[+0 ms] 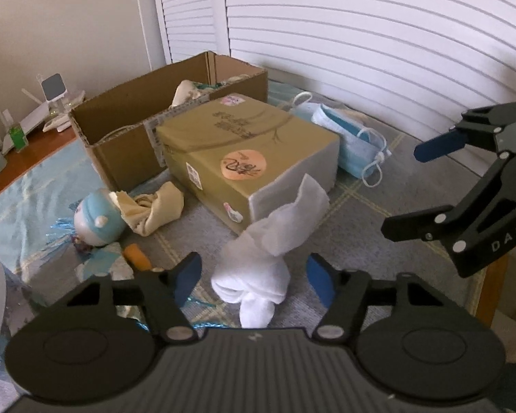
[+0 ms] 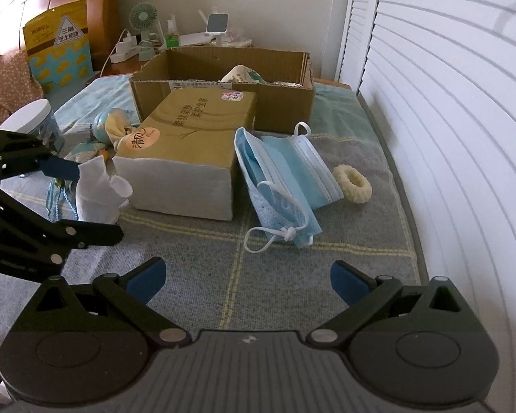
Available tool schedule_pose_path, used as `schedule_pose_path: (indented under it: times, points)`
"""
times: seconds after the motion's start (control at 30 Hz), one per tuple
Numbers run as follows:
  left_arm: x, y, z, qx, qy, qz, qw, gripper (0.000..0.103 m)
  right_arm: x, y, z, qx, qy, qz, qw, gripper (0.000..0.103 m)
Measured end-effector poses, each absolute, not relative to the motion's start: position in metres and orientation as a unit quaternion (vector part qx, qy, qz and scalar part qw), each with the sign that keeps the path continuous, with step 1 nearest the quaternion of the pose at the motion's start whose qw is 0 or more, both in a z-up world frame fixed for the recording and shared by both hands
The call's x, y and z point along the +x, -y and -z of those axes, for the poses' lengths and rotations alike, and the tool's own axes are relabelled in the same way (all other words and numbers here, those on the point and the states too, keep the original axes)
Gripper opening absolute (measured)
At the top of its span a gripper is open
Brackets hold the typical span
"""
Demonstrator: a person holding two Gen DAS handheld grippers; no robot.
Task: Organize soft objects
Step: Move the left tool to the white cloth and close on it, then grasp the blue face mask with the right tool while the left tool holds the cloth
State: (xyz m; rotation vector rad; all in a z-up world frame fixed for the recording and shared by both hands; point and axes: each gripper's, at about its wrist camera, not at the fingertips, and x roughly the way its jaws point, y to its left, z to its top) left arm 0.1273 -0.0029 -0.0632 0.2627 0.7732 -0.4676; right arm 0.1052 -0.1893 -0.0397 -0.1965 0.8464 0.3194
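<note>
A rolled white sock point(image 1: 258, 268) lies on the grey checked blanket between the fingers of my open left gripper point(image 1: 254, 282), not gripped; it also shows in the right wrist view point(image 2: 99, 191). An open cardboard box point(image 1: 127, 117) point(image 2: 223, 69) at the back holds some cloth items. Several blue face masks point(image 2: 282, 179) point(image 1: 354, 137) and a cream scrunchie point(image 2: 352, 184) lie to the right. A cream cloth point(image 1: 154, 210) and a blue-capped doll point(image 1: 98, 216) lie to the left. My right gripper point(image 2: 247, 280) is open and empty, hovering short of the masks.
An olive tissue pack point(image 1: 244, 158) point(image 2: 189, 151) lies in the middle in front of the box. A white-lidded jar point(image 2: 31, 120) stands at left. White louvred doors point(image 2: 447, 103) bound the right side. A fan and chargers sit on a nightstand point(image 2: 144, 38) behind.
</note>
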Motion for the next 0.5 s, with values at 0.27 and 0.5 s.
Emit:
schedule_pose_path:
  times: [0.27,0.5]
  points:
    - [0.124,-0.001,0.063,0.111,-0.377,0.235,0.889,0.042,0.104,0.187,0.038,-0.097,-0.406,-0.158,0.895,0.103]
    - [0.108,-0.004,0.056,0.106,-0.38,0.243,0.886,0.042,0.103,0.185,0.037,-0.1,-0.405,-0.16,0.895,0.103]
